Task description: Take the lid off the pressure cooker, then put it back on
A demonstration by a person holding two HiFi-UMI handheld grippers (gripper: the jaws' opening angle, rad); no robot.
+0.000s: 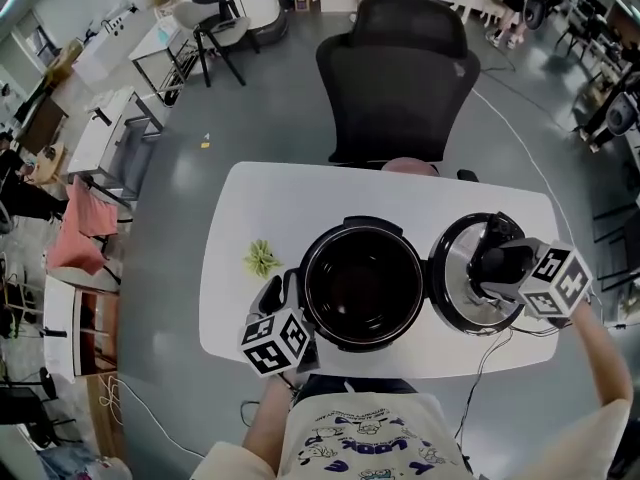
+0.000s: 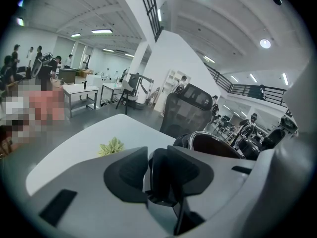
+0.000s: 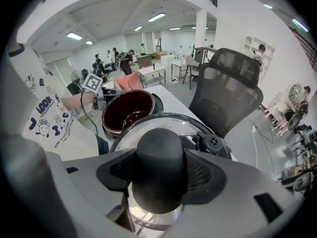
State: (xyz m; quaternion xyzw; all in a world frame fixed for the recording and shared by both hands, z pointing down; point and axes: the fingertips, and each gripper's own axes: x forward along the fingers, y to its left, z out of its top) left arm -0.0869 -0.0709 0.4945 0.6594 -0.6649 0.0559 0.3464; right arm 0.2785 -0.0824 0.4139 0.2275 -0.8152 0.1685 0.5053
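If carried back tilted, with right gripper clamped on lid knob just right of open cooker and left gripper clamped on cooker handle, may pivot, slip, or seat crooked.

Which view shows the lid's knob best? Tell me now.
Right gripper view: the lid knob fills the centre, clamped between the jaws. Head view: mostly hidden behind the right gripper. Left gripper view: none of it.
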